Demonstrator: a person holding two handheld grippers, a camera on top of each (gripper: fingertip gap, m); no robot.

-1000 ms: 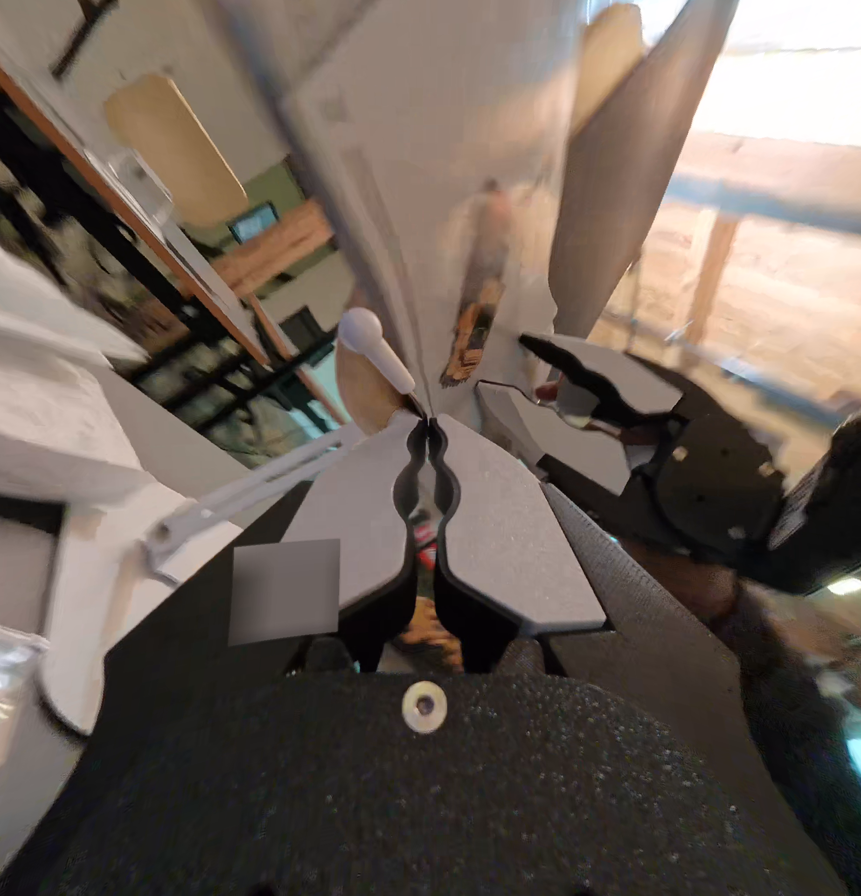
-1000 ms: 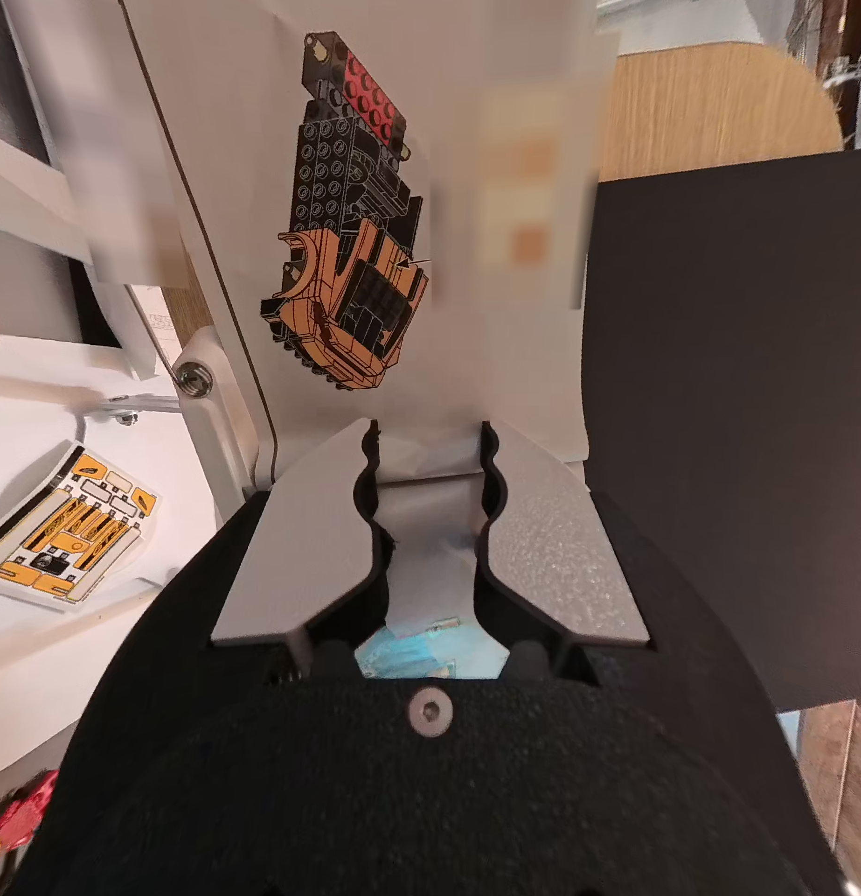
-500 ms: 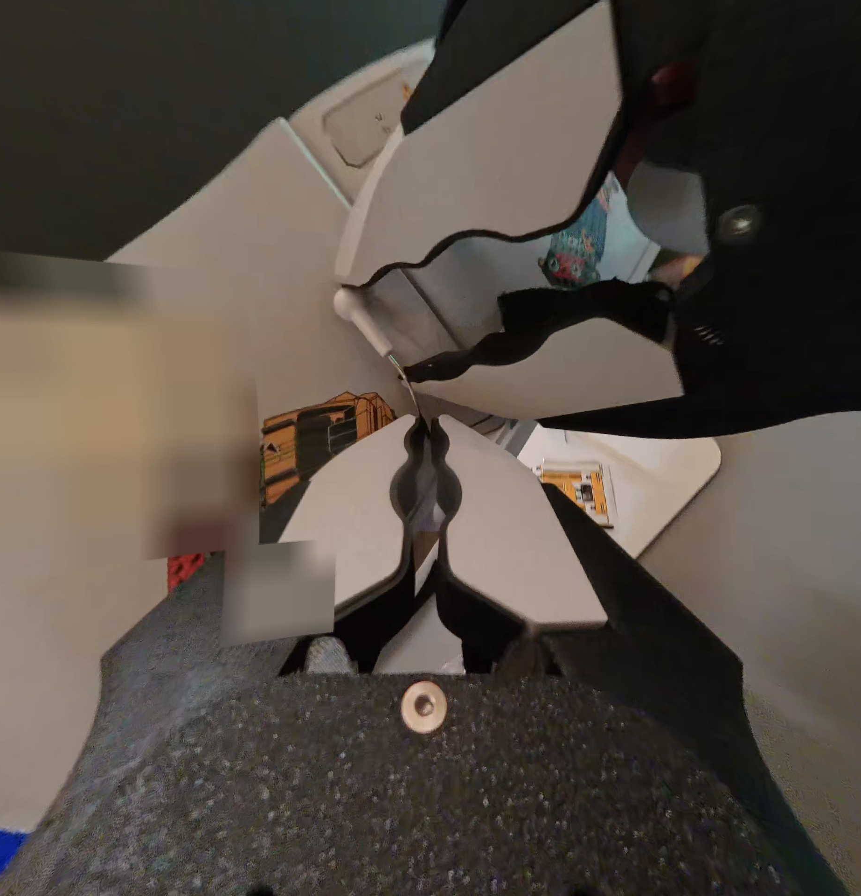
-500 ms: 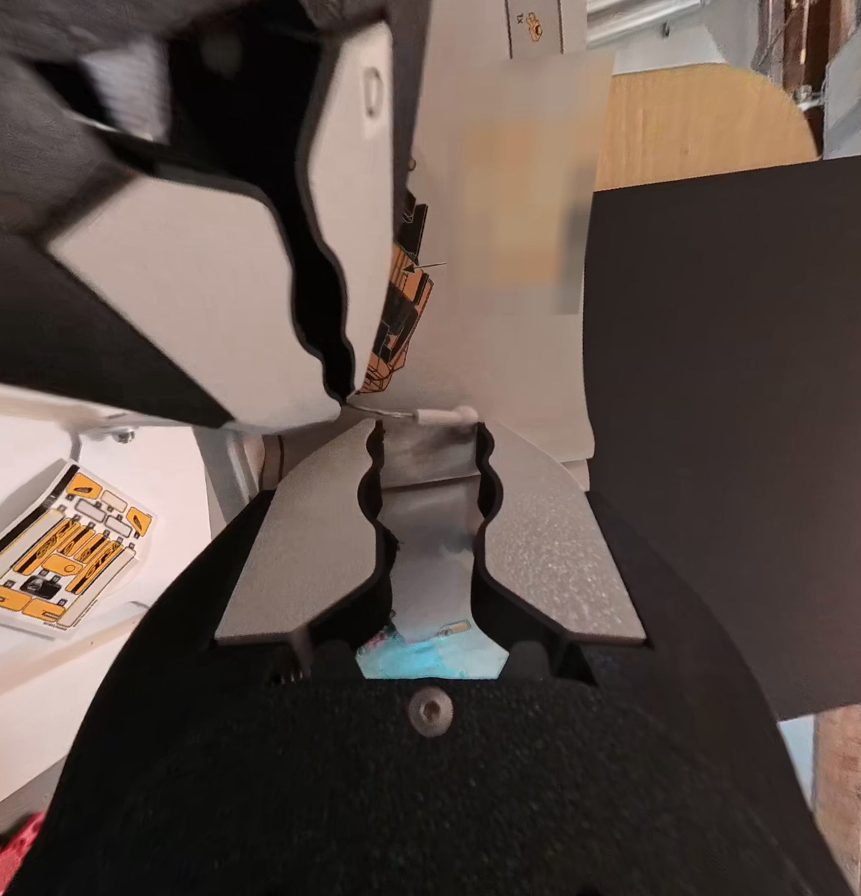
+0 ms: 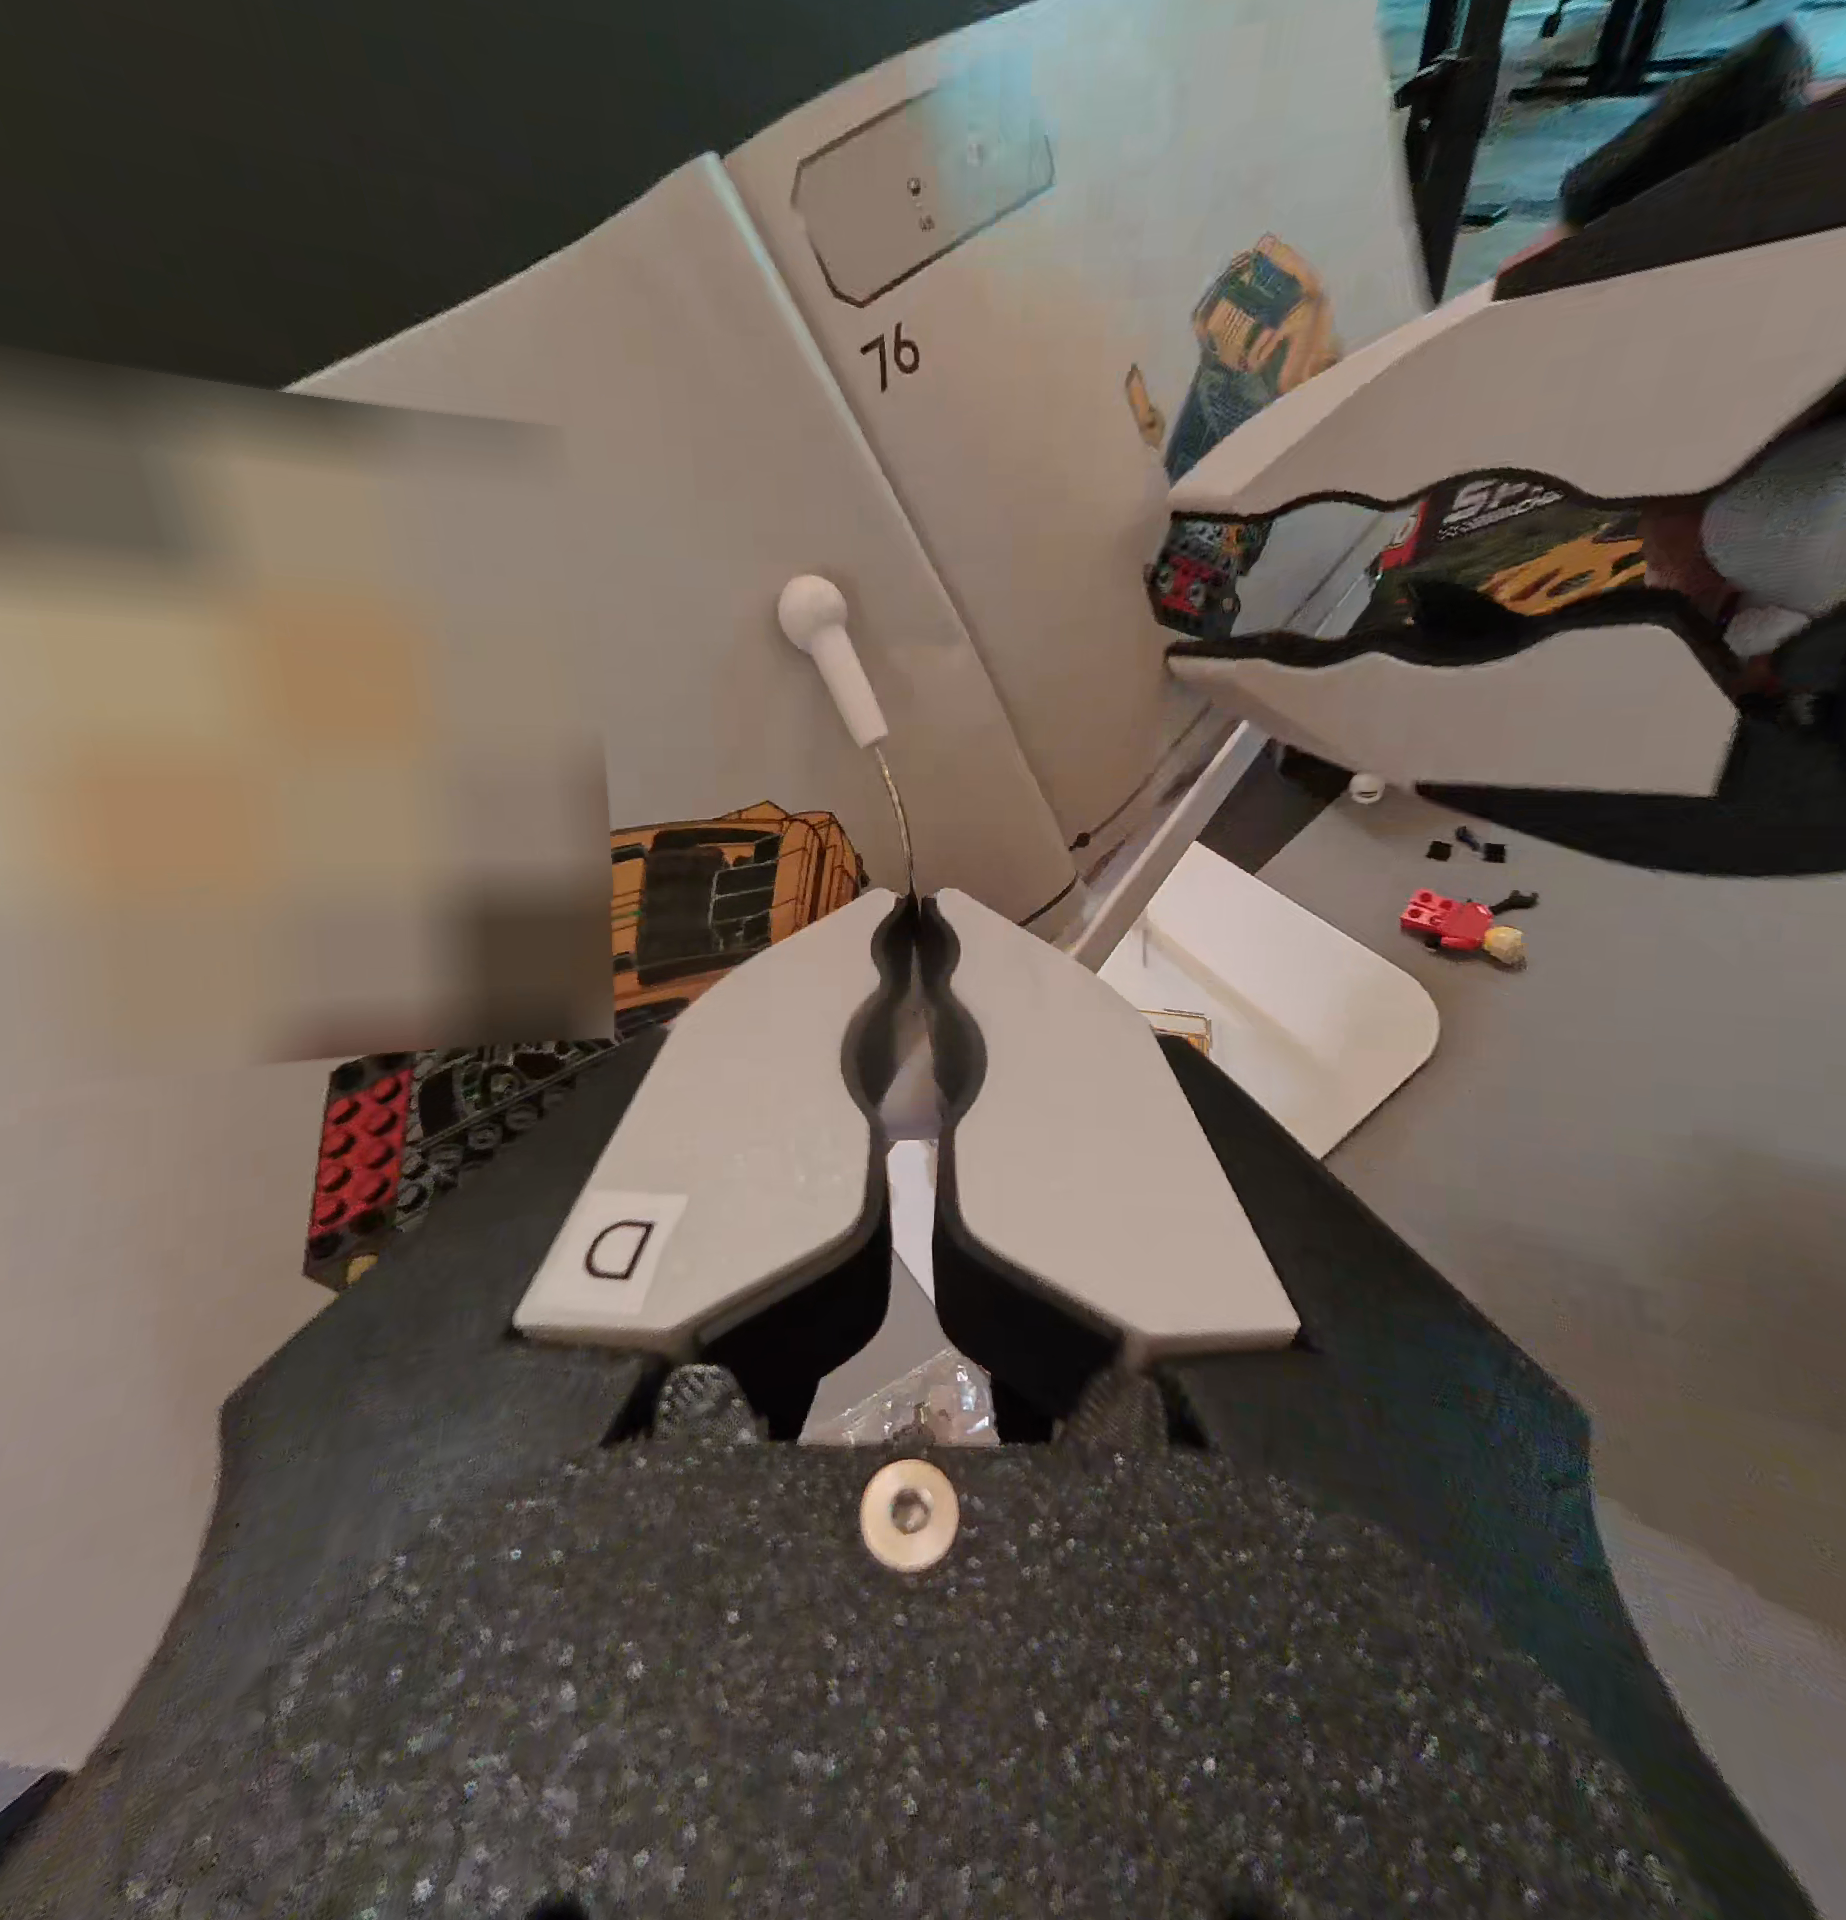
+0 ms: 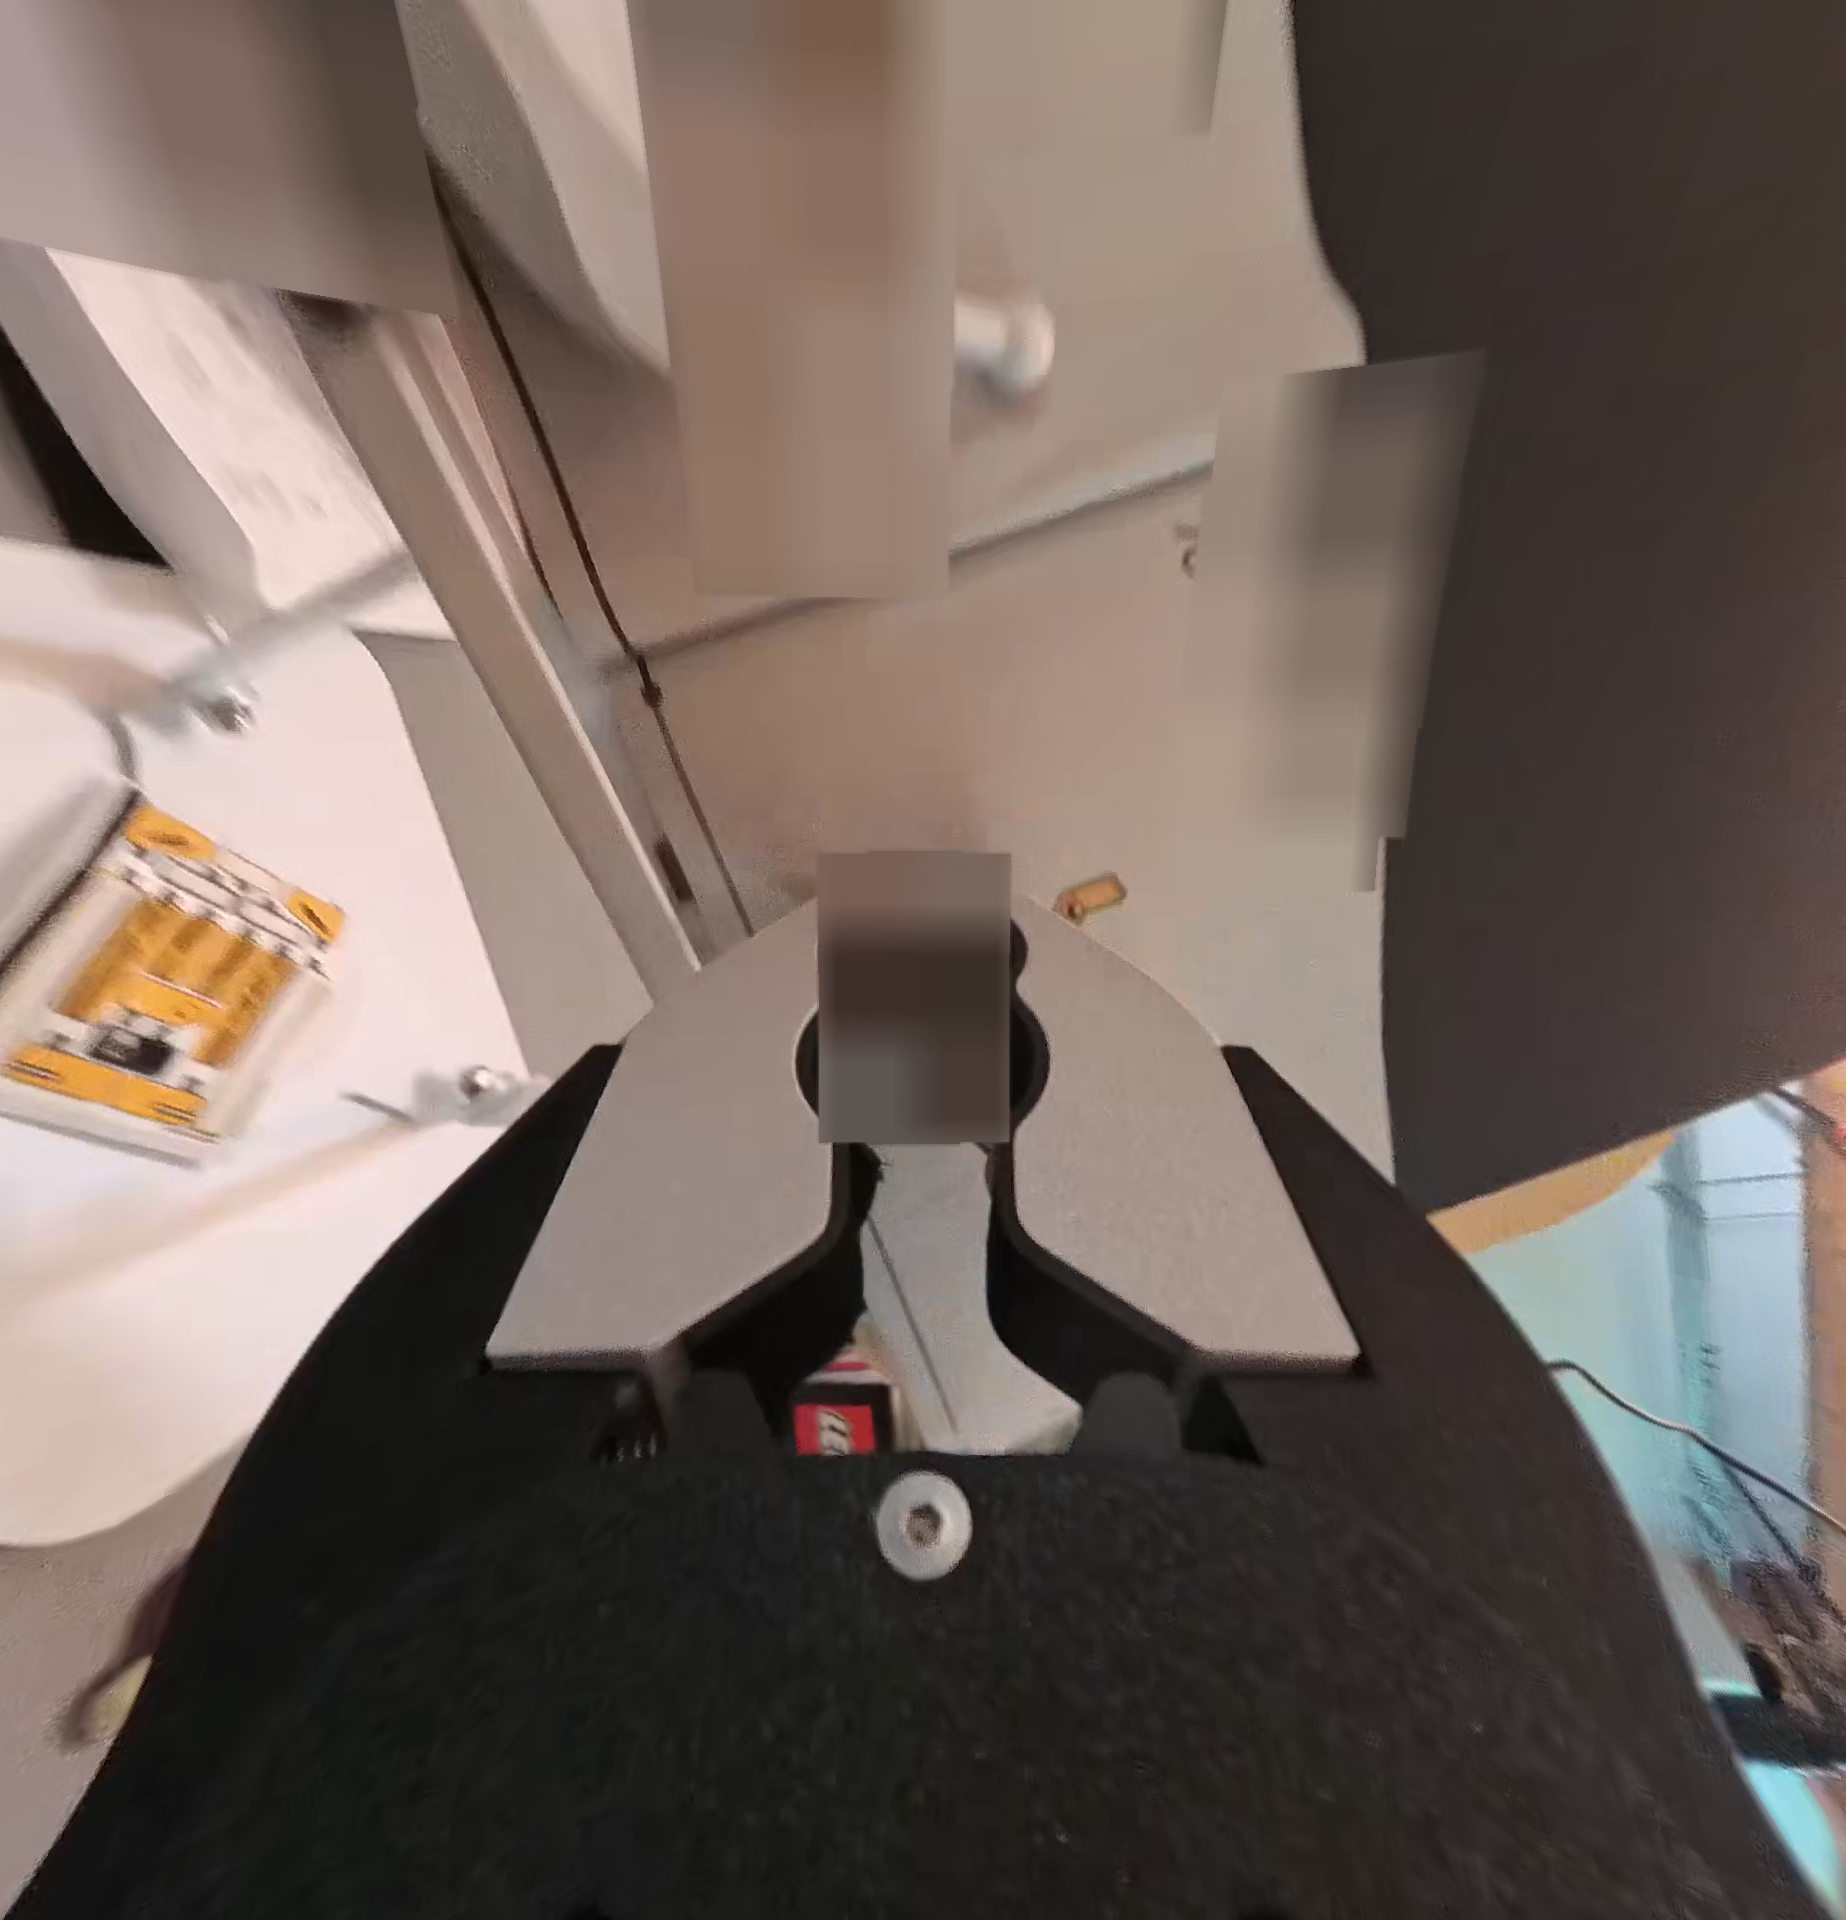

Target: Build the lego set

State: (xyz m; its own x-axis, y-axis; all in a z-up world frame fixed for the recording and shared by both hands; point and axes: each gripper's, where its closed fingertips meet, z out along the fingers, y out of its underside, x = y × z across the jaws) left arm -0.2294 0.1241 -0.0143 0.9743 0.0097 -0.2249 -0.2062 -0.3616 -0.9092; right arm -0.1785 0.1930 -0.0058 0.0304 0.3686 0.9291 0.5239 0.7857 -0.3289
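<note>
Left gripper pinched tight on thin wire of white page-holder pin, pressed against open instruction booklet on its white stand. Right gripper slightly parted, tips at booklet's right page edge; its own view is blurred. Red lego minifigure lies on grey table beyond.

Left wrist view: instruction booklet page held down by a wire clip

Left gripper, grey fingers closed on the thin wire stem of a white ball-tipped page-holder pin lying against the open grey instruction booklet. Right gripper at upper right, jaws narrowly parted, tips at the booklet's right page. A small red minifigure lies on the grey table.
</note>
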